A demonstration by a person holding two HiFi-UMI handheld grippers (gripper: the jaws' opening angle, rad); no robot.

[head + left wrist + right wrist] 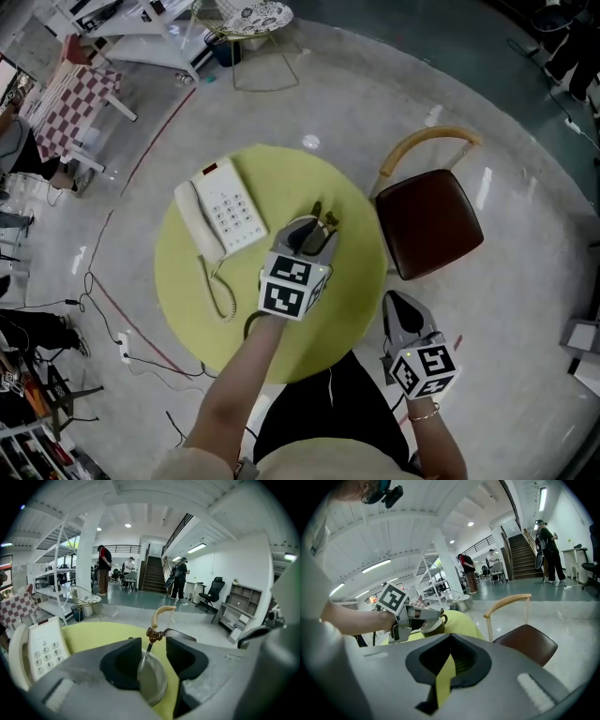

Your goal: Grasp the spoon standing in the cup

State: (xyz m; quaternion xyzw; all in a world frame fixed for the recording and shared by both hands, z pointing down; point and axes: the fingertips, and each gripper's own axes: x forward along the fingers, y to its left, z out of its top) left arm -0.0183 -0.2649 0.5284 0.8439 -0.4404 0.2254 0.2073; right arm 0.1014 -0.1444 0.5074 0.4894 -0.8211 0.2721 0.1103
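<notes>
While the left gripper [153, 644] held wide, empty jaws astride the spoon [146, 654], its light, stiff, slick stem seemed best pinched above the cup [161, 682].

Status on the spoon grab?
Left gripper open, jaws either side of the spoon, not gripping. Spoon standing in the cup. Right gripper shut, off the table. Nothing in the way.

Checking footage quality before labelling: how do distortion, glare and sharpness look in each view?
Head view: fisheye curves the glare-spotted floor around the yellow table; left gripper view: dark round vignette, spoon sharp; right gripper view: strong barrel bend, bright ceiling lights, chair in focus.
</notes>
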